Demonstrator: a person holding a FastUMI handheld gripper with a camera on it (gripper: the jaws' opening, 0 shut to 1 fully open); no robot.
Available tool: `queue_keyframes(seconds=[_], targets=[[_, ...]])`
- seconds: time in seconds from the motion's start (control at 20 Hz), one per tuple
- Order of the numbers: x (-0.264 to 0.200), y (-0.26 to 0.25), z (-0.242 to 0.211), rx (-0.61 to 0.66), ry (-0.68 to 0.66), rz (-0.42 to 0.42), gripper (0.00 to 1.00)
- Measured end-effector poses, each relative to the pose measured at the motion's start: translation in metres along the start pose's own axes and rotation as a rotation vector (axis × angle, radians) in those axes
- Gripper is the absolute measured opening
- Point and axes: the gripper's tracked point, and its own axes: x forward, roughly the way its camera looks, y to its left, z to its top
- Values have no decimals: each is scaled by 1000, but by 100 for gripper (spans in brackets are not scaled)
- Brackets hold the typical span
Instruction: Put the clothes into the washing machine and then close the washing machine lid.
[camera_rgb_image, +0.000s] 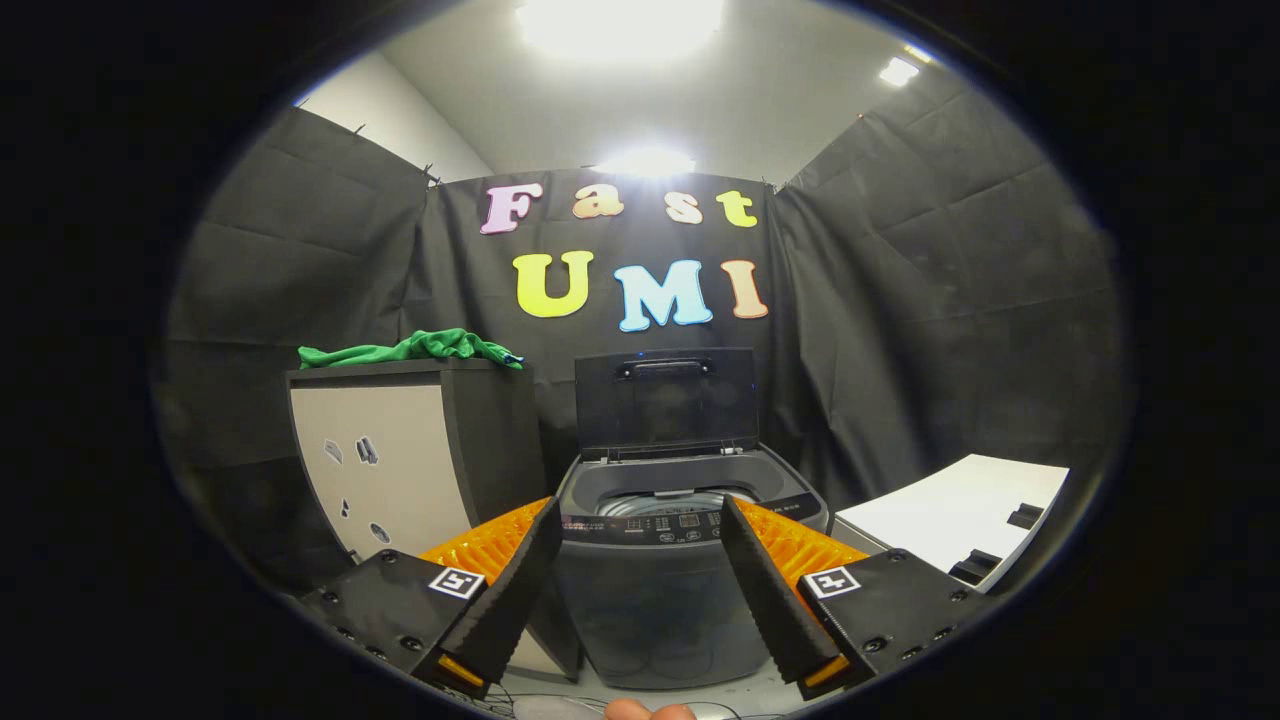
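1. The claw (640, 520) stands wide, its two black ribbed fingers (520, 585) splayed apart and pressing on nothing
2. The washing machine (665, 580) sits on the floor just ahead, framed between the fingers; the fingers cover its front corners on both sides
3. Its lid (665, 400) is raised upright against the back wall, handle at the top edge
4. The drum opening (665, 500) shows only as a shallow grey rim; what lies deeper inside cannot be made out
5. The control panel (655, 527) is a dark strip with tiny marks, too small to read
6. The green clothes (420, 348) lie in a crumpled heap on top of a dark cabinet (400, 460) beside the machine, well apart from the claw
7. A white surface (960, 515) beyond the other finger is partly cut off, with dark notches at its edge
8. A fingertip (650, 711) of the person peeks in below, mostly cut off
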Motion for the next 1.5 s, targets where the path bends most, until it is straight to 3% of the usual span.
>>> queue_keyframes(seconds=[0.4,0.65,1.0,1.2,1.5], targets=[[2,-1,2,-1,3,20,100],[2,17,19,-41,-26,93,100],[49,66,113,-25,-78,216,100],[77,126,174,19,-63,350,100],[112,208,250,-47,-44,437,100]])
